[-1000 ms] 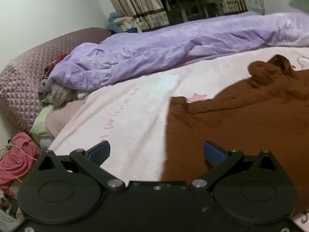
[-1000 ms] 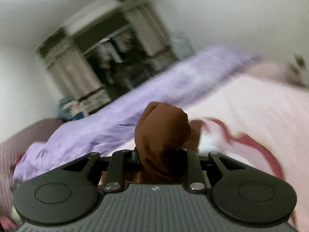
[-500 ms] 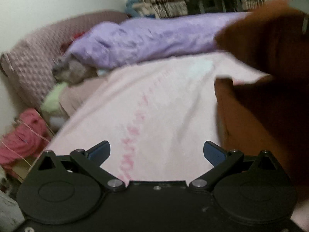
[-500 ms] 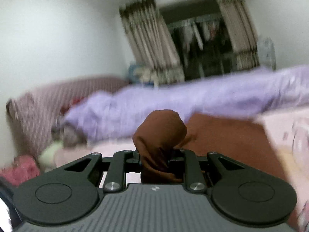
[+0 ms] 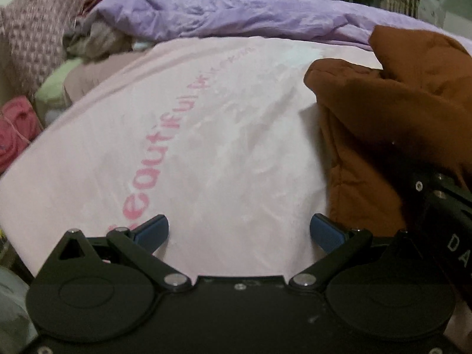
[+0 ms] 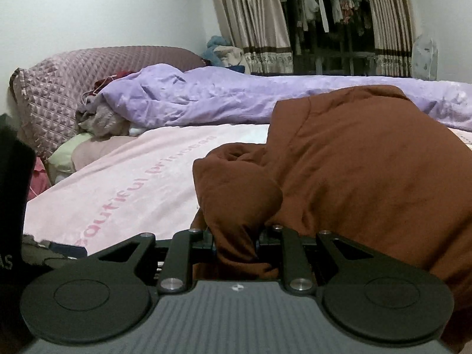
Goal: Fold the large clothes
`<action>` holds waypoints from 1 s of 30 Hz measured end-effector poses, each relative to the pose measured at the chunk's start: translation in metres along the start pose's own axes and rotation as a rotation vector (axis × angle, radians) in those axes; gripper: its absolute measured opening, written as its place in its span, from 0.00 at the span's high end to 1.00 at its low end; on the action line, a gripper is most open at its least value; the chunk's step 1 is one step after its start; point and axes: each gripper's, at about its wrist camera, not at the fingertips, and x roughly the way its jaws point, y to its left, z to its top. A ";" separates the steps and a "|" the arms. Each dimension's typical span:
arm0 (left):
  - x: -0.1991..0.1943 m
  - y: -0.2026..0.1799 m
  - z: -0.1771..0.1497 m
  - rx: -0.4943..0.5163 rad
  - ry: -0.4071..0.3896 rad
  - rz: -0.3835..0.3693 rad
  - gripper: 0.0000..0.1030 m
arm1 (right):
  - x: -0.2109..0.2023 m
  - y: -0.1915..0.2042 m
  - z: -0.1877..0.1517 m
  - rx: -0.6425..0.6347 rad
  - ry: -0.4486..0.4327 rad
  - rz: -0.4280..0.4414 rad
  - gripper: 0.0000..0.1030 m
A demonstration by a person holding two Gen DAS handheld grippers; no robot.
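Pink sheet [image 5: 206, 153] with pink lettering is covering the bed, and a purple duvet [image 6: 265, 100] is lying bunched along the far side. Right gripper [image 6: 236, 242] is pinching a bunch of the brown garment [image 6: 368, 177], which is draping over the sheet's right part. Left gripper [image 5: 239, 230] is hovering over bare sheet, fingers [image 5: 152, 230] spread wide, gripping nothing.

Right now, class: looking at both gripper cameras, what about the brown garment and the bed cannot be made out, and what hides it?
- Brown garment, right wrist view: its full shape; bunched, cut off at the right edge.
- Right gripper: its fingertips, buried in brown cloth.
- Pink sheet lettering, left wrist view: first letters hidden behind the left gripper.
- Clothes pile by the purple duvet: blurred, items indistinct.
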 end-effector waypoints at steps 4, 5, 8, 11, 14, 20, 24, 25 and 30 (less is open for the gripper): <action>0.003 0.005 -0.002 -0.009 0.009 -0.007 0.00 | 0.005 -0.004 -0.004 0.009 0.006 0.019 0.77; 0.004 0.007 -0.001 -0.011 0.010 -0.003 0.00 | 0.006 -0.004 -0.007 -0.002 -0.003 0.019 0.77; 0.001 0.010 -0.002 -0.040 0.010 -0.012 0.00 | 0.013 -0.006 -0.012 0.000 -0.010 0.034 0.77; 0.000 0.010 -0.004 -0.055 0.011 0.000 0.00 | 0.011 -0.004 -0.012 -0.003 -0.011 0.027 0.77; -0.007 0.013 -0.004 -0.079 0.014 -0.005 0.00 | 0.006 0.001 -0.006 -0.026 0.000 0.017 0.76; -0.047 0.023 -0.002 -0.076 -0.037 -0.001 0.00 | -0.024 0.020 0.014 -0.158 -0.007 0.007 0.49; -0.085 0.020 0.002 -0.098 -0.135 0.001 0.00 | -0.057 0.006 0.039 -0.150 -0.087 0.169 0.14; -0.093 0.017 0.001 -0.096 -0.154 -0.036 0.00 | -0.064 -0.002 0.045 -0.144 -0.105 0.173 0.15; -0.110 -0.010 0.012 -0.044 -0.203 -0.149 0.00 | -0.088 -0.053 0.068 0.025 -0.171 0.024 0.24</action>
